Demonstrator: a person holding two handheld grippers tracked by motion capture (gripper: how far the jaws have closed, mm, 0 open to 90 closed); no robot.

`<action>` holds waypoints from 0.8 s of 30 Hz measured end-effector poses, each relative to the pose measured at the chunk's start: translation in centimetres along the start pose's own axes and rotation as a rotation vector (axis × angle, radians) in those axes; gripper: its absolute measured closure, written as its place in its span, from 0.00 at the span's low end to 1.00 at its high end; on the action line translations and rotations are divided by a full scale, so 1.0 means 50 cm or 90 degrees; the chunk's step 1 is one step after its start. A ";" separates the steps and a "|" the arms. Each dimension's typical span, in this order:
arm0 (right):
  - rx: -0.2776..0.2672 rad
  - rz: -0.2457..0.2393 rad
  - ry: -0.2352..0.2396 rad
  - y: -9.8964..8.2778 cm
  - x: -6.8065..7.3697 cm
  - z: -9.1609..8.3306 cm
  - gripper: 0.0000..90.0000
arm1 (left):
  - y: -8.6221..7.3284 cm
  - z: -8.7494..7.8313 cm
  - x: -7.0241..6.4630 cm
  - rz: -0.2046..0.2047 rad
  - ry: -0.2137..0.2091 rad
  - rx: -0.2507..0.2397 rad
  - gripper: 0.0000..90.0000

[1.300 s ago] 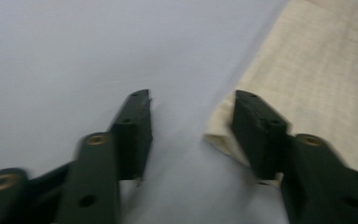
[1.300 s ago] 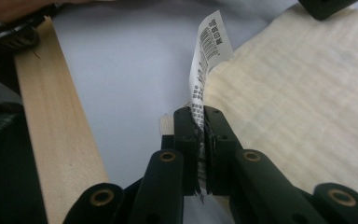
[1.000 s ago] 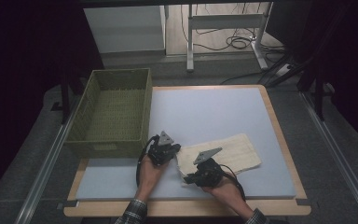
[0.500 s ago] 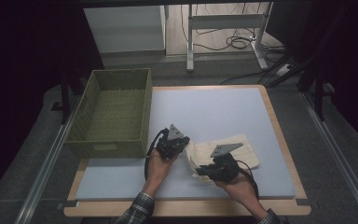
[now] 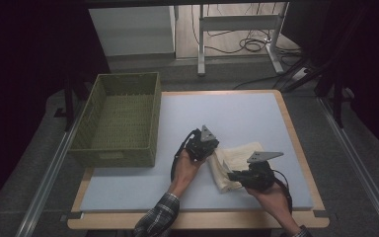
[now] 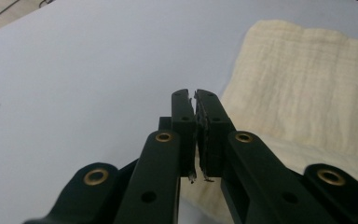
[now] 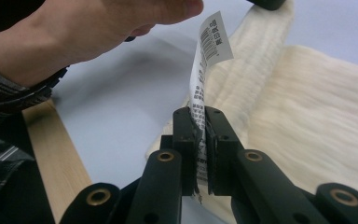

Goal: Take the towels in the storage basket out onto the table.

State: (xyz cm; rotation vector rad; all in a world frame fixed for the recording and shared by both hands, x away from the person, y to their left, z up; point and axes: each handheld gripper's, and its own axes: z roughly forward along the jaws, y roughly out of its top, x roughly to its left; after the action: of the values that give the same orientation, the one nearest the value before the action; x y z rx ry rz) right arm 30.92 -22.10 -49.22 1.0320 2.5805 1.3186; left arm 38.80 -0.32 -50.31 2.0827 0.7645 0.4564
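Cloth (image 5: 237, 165) lifted; right claw (image 7: 200, 126) clamps label (image 7: 209, 51), left claw (image 6: 195, 100) pinches edge.

Dim, dark-edged high view; gripper views evenly lit, nearest parts softly blurred.

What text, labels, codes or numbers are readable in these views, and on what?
Care tag on the cream cloth, pinched in the right tool: a barcode and lines of small print, too small and blurred to read.
Green basket: no lettering to be seen.
Blue mat: no markings.
Left tool: no lettering on its black jaws.
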 end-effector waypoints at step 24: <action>-0.027 0.063 -0.096 -0.071 -0.107 -0.105 0.92 | 0.121 0.141 -0.070 0.053 -0.052 0.023 0.96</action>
State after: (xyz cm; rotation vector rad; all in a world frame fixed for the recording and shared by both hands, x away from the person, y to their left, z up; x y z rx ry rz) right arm 31.36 -30.34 -49.79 1.2149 2.4096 1.2573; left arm 42.28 -9.57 -49.57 2.1588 0.6440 0.4023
